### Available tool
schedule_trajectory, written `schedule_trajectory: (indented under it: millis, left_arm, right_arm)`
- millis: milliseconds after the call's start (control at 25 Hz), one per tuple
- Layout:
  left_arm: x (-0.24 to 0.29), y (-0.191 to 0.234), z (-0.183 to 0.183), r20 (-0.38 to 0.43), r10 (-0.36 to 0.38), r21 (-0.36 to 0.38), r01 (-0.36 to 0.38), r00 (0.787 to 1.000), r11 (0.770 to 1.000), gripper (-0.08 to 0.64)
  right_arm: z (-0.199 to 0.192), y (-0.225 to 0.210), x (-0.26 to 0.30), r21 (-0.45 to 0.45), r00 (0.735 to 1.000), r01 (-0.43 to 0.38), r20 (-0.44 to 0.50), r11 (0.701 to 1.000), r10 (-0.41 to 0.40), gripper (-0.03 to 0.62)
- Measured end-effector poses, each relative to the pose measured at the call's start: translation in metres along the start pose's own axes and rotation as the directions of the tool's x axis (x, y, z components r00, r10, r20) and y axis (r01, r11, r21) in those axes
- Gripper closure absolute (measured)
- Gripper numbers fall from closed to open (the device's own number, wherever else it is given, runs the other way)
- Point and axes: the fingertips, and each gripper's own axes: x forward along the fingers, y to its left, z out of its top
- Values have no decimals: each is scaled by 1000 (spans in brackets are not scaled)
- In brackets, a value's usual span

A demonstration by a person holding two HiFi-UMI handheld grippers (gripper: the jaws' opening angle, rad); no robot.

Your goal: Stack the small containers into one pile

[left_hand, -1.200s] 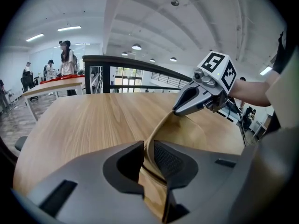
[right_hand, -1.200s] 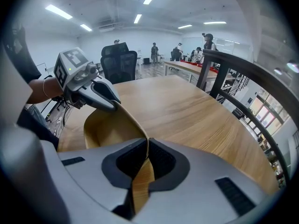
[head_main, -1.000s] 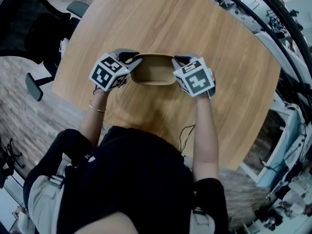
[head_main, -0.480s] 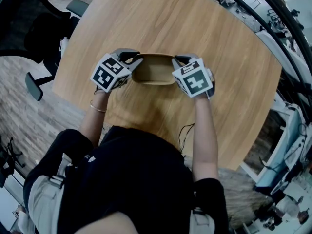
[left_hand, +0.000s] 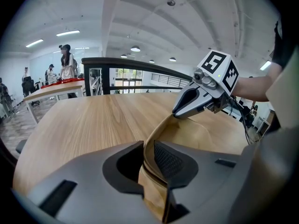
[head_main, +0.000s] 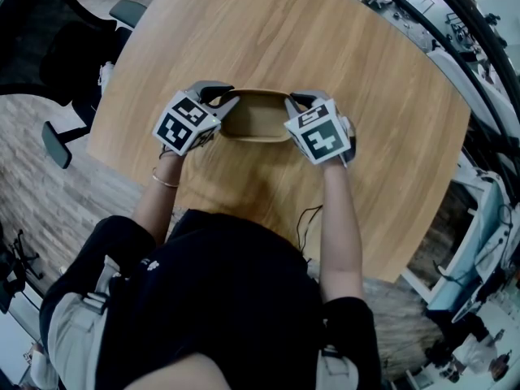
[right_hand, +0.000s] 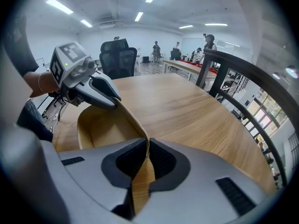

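A shallow light-wood container (head_main: 258,119) lies on the round wooden table (head_main: 325,39), in front of the person. My left gripper (head_main: 227,101) is shut on its left end wall, and my right gripper (head_main: 297,101) is shut on its right end wall. In the left gripper view the thin wall (left_hand: 150,149) runs up between my left gripper (left_hand: 148,158) pads, and the right gripper (left_hand: 187,107) pinches the far rim. In the right gripper view the wall (right_hand: 142,181) is clamped in my right gripper (right_hand: 147,157), with the left gripper (right_hand: 108,98) on the opposite rim. The container's inside (right_hand: 100,125) looks empty.
A black office chair (head_main: 49,47) stands off the table's left edge. A dark curved railing (head_main: 455,47) and cluttered benches run along the right. A thin cable (head_main: 309,218) hangs near the table's front edge. Far-off people and desks show in both gripper views.
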Motion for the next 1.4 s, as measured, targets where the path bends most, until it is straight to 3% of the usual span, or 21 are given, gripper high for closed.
schedule_trajectory:
  millis: [680,960,1200,1400]
  left_arm:
    - [-2,5,2,28,33,-9,-32,999,999,483]
    - [-18,18,7,51,121,-52,-119,991,992,489]
    - [-38,11,24,140,122,-73,-112,983,991,526]
    - [-57,-11,49,238,94,-49,-85,967,995,526]
  right_arm:
    - [-6,-5,1,13,999,25,21,1000,-25,560]
    - [-5,-11,-18,79,992,61,102,995,-69,560]
    - [-3,-16,-44,199,961,91,238,976,-139,561]
    - [-1,-16,-82,300,910,99,360,949,-208,561]
